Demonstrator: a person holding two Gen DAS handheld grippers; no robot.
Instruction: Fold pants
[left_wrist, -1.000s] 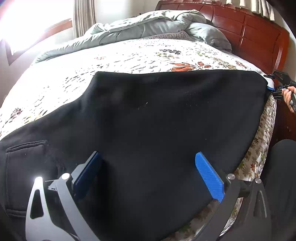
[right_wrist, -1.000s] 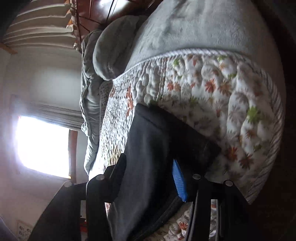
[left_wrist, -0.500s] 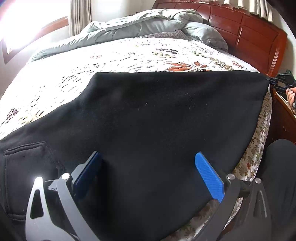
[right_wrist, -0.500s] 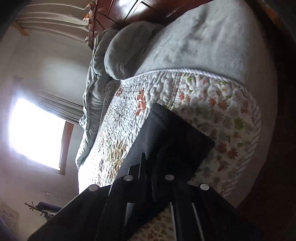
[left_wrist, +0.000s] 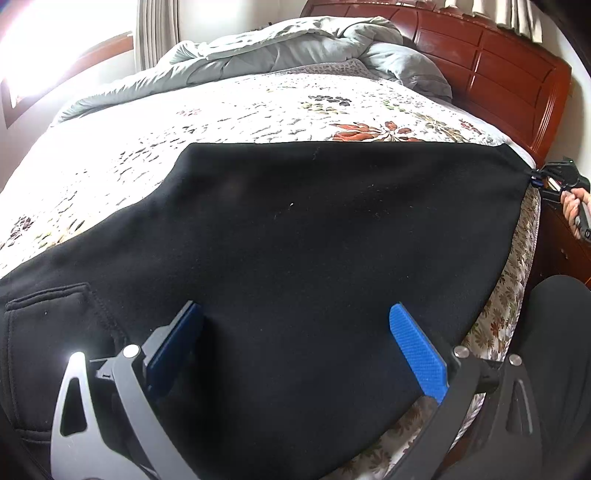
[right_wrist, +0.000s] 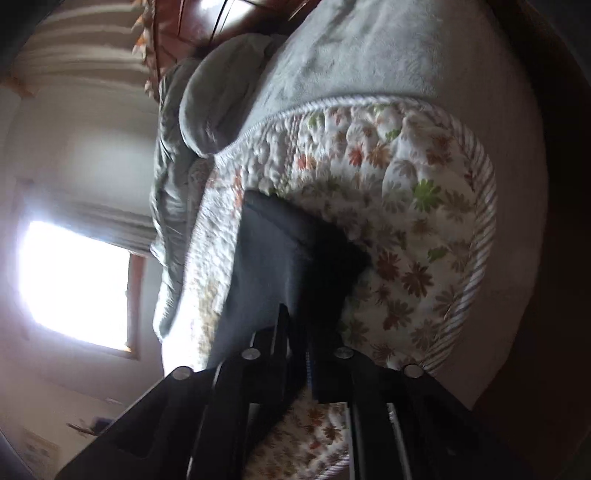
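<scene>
Black pants (left_wrist: 314, 240) lie spread flat across the floral quilt (left_wrist: 258, 110) of a bed. My left gripper (left_wrist: 295, 308) hovers open just over the pants near the front edge, beside a back pocket (left_wrist: 48, 321), with nothing pinched. At the bed's right edge my right gripper (left_wrist: 554, 177) holds the far corner of the pants, which is drawn to a point. In the right wrist view the dark hem (right_wrist: 273, 258) runs between that gripper's (right_wrist: 299, 332) narrow jaws. The jaws are opening slightly with the cloth still between the pads.
A crumpled grey duvet (left_wrist: 277, 48) lies at the back of the bed against a red wooden headboard (left_wrist: 498, 62). A hand (left_wrist: 574, 210) grips the right tool. A leg in black (left_wrist: 554, 350) stands at the bed's near right side. A bright window (right_wrist: 74, 284) is on the left.
The right gripper's jaws went from wide around the hem to nearly closed on it, and it drew back a little, pulling the corner taut. The left gripper stayed still and open.
</scene>
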